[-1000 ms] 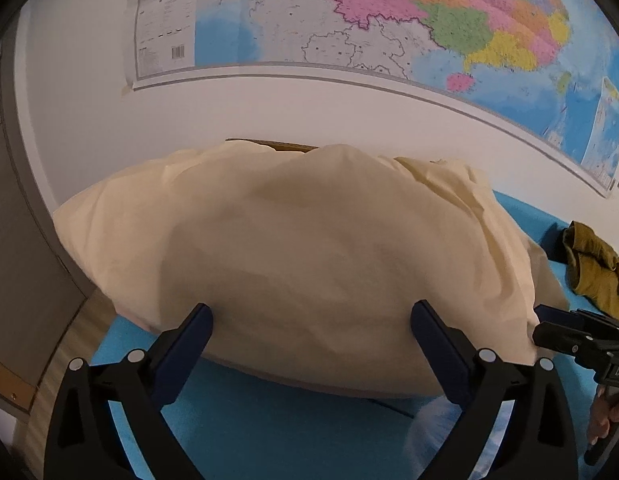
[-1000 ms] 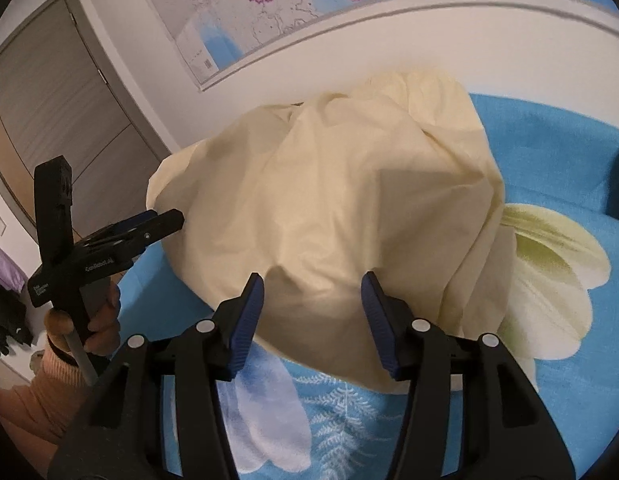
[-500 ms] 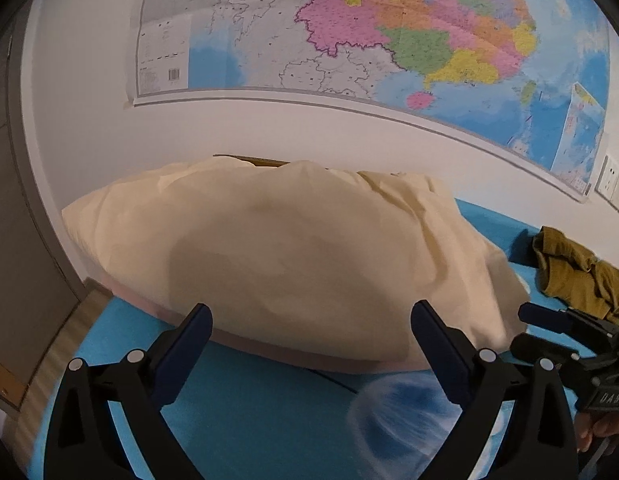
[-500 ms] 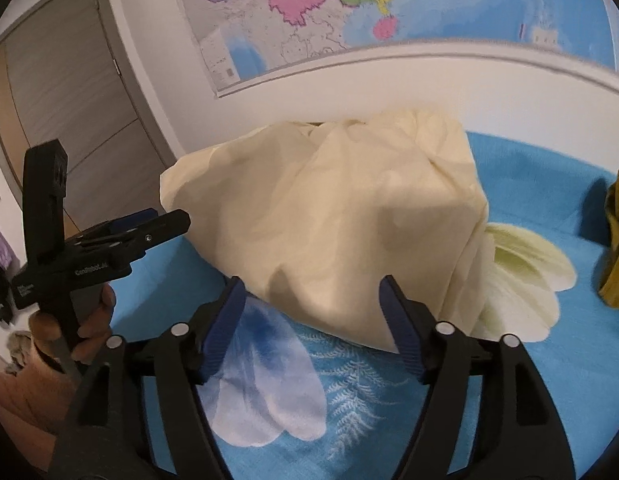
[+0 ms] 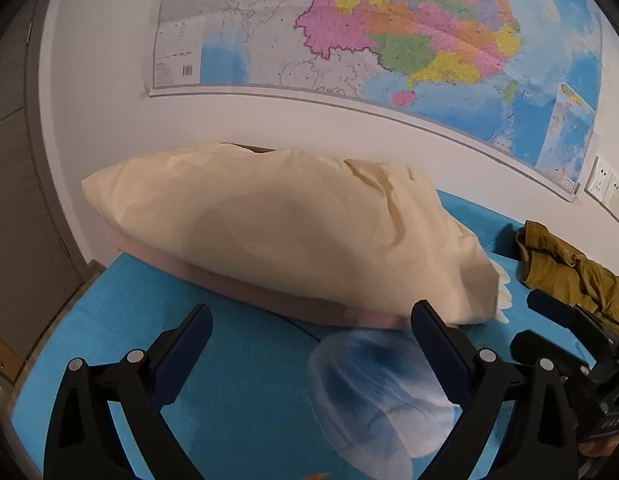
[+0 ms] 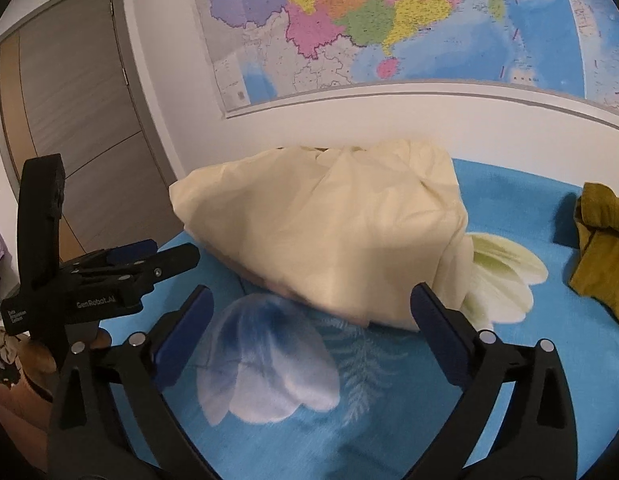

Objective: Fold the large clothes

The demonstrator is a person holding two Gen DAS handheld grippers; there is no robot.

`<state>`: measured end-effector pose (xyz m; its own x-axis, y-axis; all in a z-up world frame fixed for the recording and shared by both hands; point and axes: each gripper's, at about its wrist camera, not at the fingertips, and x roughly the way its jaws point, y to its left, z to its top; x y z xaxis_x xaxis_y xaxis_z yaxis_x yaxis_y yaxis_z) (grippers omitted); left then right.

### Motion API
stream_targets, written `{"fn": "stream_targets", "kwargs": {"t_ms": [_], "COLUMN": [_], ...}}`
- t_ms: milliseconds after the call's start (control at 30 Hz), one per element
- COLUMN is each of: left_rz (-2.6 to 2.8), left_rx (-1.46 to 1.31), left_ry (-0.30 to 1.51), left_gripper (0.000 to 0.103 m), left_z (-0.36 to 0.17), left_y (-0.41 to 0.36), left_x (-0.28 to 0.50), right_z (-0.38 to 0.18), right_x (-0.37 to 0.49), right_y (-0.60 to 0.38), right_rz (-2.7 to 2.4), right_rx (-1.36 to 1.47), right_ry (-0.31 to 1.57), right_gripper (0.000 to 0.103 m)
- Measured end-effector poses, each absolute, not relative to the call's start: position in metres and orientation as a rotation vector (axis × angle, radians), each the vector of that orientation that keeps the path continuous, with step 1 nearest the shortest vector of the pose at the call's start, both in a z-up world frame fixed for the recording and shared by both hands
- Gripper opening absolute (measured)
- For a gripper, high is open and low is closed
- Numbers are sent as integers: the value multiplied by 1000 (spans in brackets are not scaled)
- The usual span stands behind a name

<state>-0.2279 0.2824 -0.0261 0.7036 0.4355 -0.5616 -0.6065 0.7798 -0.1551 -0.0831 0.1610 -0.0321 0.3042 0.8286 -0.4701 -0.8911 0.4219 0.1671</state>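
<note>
A: Two grippers logged, both over the blue flower-printed bedsheet (image 5: 237, 360). Left gripper (image 5: 311, 346): pitched down toward the sheet, blue-padded fingers (image 5: 433, 344) spread wide, only printed sheet between them. Not touching any cloth.

B: Right gripper (image 6: 309, 326)?

A: Same downward pitch, jaws opening, about as wide as the left pair. Nothing between the pads; the near edge of the cloth lies just beyond the tips. In the right wrist view the left gripper shows side-on at the left edge, with part of the person's hand (image 6: 33, 360) on its handle.

B: Task item?

A: Large cream-yellow folded cloth (image 5: 285, 232), a thick bundle at the far side of the bed, against the white wall (image 5: 309, 128). Long axis runs left to right along that wall; the left end sits at the bed's far left corner, and the right end droops onto the sheet, wrinkled. A pinkish layer (image 5: 269, 294) shows under its near edge; cannot tell whether it belongs to the same cloth.

B: Anything else on the bed?

A: Crumpled olive-mustard garment (image 6: 601, 248) toward the right edge, well apart from the cream bundle. Colourful wall map (image 6: 389, 24) above. Grey-brown door (image 6: 81, 112) to the left.
</note>
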Motion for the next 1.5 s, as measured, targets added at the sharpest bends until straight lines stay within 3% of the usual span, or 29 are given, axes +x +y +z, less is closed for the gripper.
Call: {"fn": "stream_targets", "kwargs": {"t_ms": [1500], "left_rz": [617], "left_rx": [-279], "left_ry": [511], "left_gripper": [96], "left_z": [-29], "left_y": [233], "left_x": [-260], "right_z": [-37], "right_x": [-128], "right_y": [119], "right_rz": [1107], "right_rx": [-133], "right_ry": [510], "right_gripper": [97]}}
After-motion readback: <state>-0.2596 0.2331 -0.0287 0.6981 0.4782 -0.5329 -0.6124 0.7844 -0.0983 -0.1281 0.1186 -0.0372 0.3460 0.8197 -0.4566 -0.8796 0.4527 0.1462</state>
